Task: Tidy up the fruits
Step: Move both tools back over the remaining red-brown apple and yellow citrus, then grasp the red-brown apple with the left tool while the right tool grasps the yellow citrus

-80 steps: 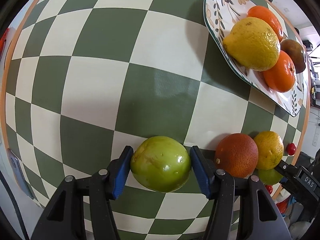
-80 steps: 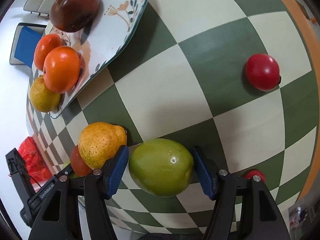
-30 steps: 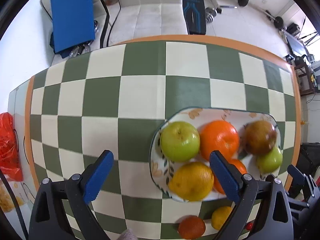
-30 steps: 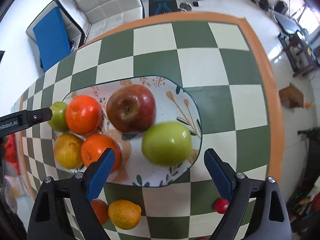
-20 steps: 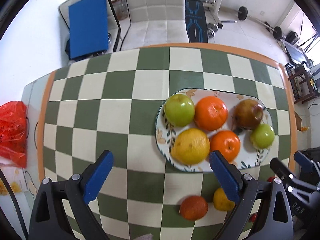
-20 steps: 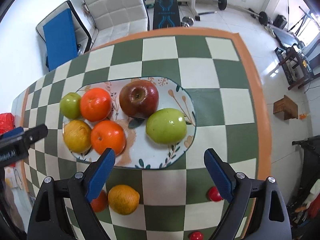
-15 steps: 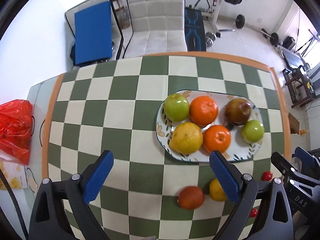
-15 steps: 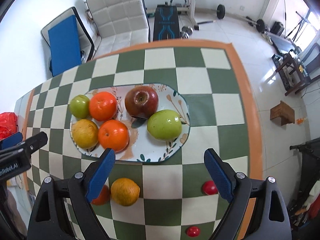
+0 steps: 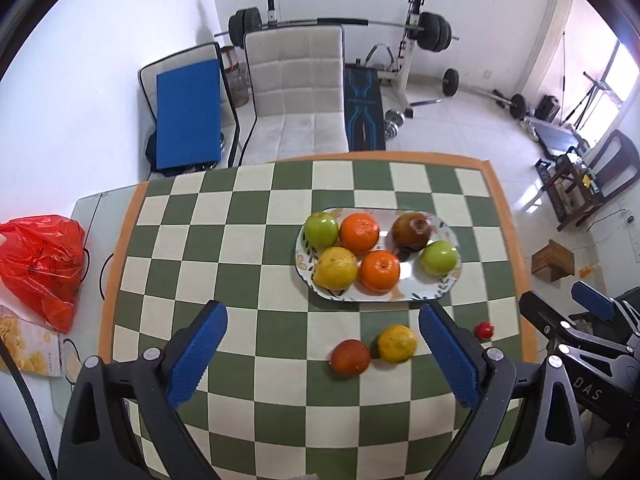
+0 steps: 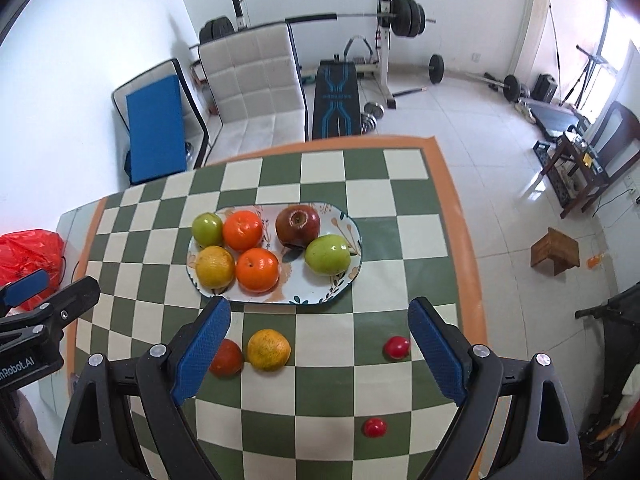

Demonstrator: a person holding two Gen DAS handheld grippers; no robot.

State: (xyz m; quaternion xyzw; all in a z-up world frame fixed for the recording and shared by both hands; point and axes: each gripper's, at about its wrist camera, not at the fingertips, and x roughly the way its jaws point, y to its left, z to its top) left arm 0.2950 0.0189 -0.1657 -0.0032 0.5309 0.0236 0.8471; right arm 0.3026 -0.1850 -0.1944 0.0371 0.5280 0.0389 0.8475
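A patterned oval plate (image 9: 451, 236) (image 10: 352, 224) on the green-and-cream checked table holds two green apples (image 9: 321, 229) (image 9: 439, 257), two oranges (image 9: 359, 233) (image 9: 380, 271), a yellow citrus (image 9: 335, 267) and a dark red apple (image 9: 411, 231). Loose on the table in front of it lie a dark orange fruit (image 9: 350, 357) (image 10: 227, 357), a yellow-orange citrus (image 9: 397, 343) (image 10: 268, 349) and two small red fruits (image 10: 397, 347) (image 10: 375, 427). My left gripper (image 9: 322, 354) and right gripper (image 10: 320, 350) are both open and empty, high above the table.
The table has an orange border (image 9: 516, 264). A red plastic bag (image 9: 38, 264) lies off its left side. A white chair (image 9: 296, 96), a blue pad (image 9: 188, 114), weight equipment (image 10: 384, 12) and a wooden box (image 10: 555, 251) stand on the floor beyond.
Both grippers have let go of their green apples onto the plate, opened, and risen up and back from the table, so the room now shows.
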